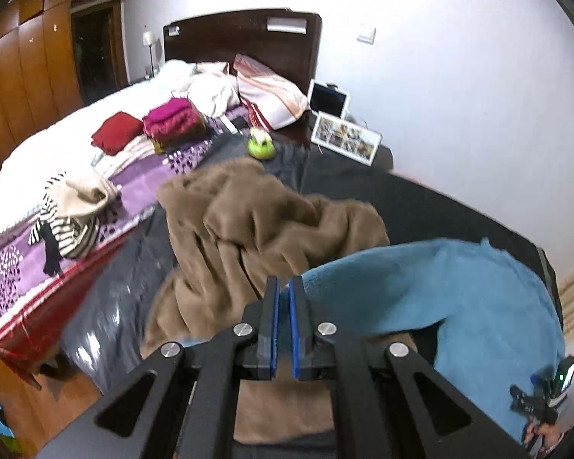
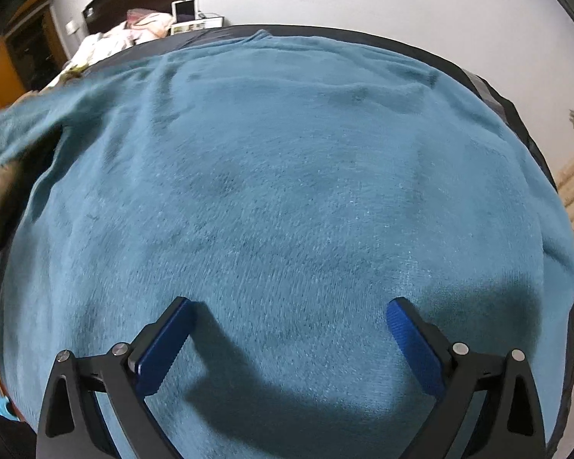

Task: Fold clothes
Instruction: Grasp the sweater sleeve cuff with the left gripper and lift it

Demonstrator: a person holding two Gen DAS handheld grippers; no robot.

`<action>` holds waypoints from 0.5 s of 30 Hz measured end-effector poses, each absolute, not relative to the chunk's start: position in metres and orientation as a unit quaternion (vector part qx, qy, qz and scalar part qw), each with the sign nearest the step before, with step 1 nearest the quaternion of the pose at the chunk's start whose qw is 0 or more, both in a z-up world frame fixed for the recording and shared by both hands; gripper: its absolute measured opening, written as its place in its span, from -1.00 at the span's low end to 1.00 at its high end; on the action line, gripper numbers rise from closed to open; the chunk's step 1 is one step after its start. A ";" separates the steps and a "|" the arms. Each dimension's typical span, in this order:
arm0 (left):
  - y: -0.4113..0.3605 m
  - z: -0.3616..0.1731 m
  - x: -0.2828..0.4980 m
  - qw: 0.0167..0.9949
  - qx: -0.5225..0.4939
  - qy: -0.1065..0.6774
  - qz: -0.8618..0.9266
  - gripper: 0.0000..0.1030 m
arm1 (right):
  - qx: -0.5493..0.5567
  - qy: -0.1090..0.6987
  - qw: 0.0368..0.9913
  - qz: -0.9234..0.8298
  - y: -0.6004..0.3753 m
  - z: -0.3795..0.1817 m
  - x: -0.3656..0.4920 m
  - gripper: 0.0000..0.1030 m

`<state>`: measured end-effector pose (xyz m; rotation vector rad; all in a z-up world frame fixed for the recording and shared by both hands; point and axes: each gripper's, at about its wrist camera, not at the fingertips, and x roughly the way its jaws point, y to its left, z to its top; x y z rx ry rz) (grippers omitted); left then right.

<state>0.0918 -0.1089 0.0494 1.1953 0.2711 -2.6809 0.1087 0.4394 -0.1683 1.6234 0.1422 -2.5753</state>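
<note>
A teal fleece sweater (image 2: pixel 287 176) lies spread flat on the dark sheet of the bed; it also shows in the left wrist view (image 1: pixel 459 298). My left gripper (image 1: pixel 284 287) is shut on the teal sweater's sleeve and holds it lifted above the bed. The lifted sleeve (image 2: pixel 23 126) stretches off to the left in the right wrist view. My right gripper (image 2: pixel 291 315) is open and empty, hovering just above the sweater's body near its front edge. A crumpled brown fleece garment (image 1: pixel 264 222) lies just beyond the left gripper.
Folded red and magenta clothes (image 1: pixel 149 130), a striped garment pile (image 1: pixel 72 210), pillows (image 1: pixel 271 91) and a green object (image 1: pixel 262 145) lie on the bed. A tablet (image 1: pixel 327 101) and photo frame (image 1: pixel 346 139) stand by the wall. The other handheld gripper (image 1: pixel 547 397) shows at lower right.
</note>
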 end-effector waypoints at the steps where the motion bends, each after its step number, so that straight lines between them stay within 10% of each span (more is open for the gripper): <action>1: -0.112 0.046 0.085 0.098 0.406 0.087 -0.904 -0.89 | 0.533 0.044 0.042 -0.844 0.439 -0.168 0.108 0.98; 15: -0.153 -0.024 0.009 0.138 0.477 0.081 -0.864 -0.94 | 0.551 0.019 0.002 -0.834 0.453 -0.176 0.085 0.98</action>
